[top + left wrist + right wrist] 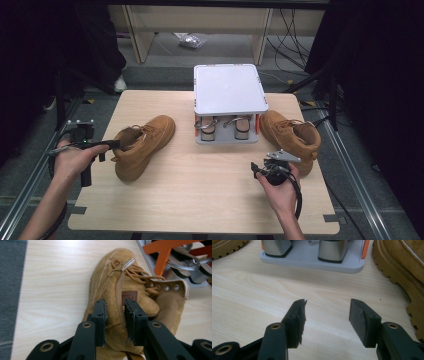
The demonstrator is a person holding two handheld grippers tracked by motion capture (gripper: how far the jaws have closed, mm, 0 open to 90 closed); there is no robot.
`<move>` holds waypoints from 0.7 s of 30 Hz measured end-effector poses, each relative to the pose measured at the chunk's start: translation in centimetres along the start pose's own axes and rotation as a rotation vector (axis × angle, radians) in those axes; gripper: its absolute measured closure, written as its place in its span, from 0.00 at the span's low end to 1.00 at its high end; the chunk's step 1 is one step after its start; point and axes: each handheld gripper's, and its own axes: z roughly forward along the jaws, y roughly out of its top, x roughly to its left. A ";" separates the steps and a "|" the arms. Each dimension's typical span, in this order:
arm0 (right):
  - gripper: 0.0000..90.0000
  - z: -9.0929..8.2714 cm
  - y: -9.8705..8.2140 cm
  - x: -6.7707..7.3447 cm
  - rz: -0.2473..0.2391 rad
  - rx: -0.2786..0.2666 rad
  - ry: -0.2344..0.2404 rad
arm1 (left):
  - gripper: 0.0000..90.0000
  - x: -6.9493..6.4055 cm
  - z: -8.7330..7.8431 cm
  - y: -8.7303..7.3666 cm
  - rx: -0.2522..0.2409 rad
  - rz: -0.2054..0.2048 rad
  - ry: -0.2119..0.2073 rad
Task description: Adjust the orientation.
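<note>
One boot collar (117, 315) between left claw (115, 315) jaws

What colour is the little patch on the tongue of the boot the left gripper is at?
Brown, darker than the tan boot; the patch shows best in the left gripper view.

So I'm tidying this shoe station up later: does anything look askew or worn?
The left boot lies tipped on its side, its collar flopped open, with the left gripper around its heel edge. The right boot stands upright beside the grey stand. The right gripper is open, its pads chipped and ragged.
</note>
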 end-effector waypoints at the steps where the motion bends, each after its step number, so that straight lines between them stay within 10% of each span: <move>1: 0.53 0.0 0.0 0.0 -0.001 0.001 0.001 | 0.79 0.0 0.0 0.0 0.000 0.000 0.000; 21: 0.53 0.3 0.0 0.2 -0.001 -0.008 0.015 | 0.75 -3.1 -0.1 -1.5 0.024 0.051 -0.066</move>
